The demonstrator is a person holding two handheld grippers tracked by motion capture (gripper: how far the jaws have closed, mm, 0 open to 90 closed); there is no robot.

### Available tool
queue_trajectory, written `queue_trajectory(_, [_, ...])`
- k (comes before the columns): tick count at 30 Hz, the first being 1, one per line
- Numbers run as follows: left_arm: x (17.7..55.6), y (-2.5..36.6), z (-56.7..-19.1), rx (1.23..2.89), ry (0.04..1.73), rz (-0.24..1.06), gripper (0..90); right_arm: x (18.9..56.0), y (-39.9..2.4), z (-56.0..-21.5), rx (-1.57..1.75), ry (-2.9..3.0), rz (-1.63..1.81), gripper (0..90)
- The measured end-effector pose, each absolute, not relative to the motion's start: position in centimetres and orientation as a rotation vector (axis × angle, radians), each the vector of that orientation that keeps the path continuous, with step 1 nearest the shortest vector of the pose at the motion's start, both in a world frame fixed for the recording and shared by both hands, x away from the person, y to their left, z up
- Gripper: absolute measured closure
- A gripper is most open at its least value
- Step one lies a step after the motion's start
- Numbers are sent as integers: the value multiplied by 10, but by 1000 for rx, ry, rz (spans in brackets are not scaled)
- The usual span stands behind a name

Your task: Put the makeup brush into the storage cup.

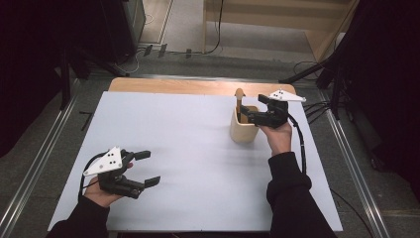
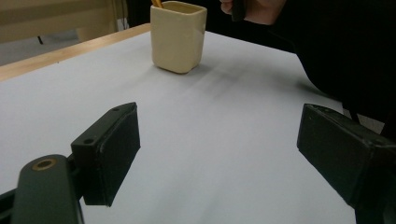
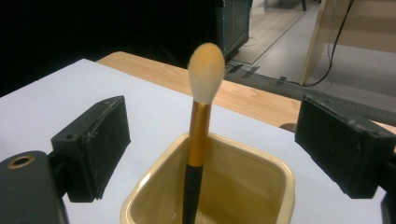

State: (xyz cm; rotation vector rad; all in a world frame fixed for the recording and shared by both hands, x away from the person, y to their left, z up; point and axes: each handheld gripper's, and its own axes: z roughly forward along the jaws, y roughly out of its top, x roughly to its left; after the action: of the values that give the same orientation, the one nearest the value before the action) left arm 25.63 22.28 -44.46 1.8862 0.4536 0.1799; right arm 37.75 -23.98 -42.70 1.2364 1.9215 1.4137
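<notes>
A cream square cup stands on the white table cover, right of centre. A makeup brush with a gold ferrule, black handle and pale orange head stands upright in the cup. My right gripper hovers at the cup's right rim. In the right gripper view it is open, with a jaw on either side of the brush and apart from it. My left gripper rests open near the front left with nothing in it. In its own view my left gripper faces the cup.
The wooden table edge shows beyond the cover's far side. Metal rails run along both sides of the table. Cables lie on the floor at the right, and a wooden unit stands behind.
</notes>
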Motion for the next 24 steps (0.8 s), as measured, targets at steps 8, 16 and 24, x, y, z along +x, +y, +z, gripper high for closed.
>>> queue_trajectory(8, [256,224,-444,1883,457,177,142,370,-240,-426,1224,1921,1444,121])
queue_trajectory(16, [257,225,-444,1880,468,173,141,359,-241,-422,1216,1922,1463,132])
queue_trajectory(24, [257,228,-442,1866,474,180,141,348,-236,-423,1160,1962,1482,137])
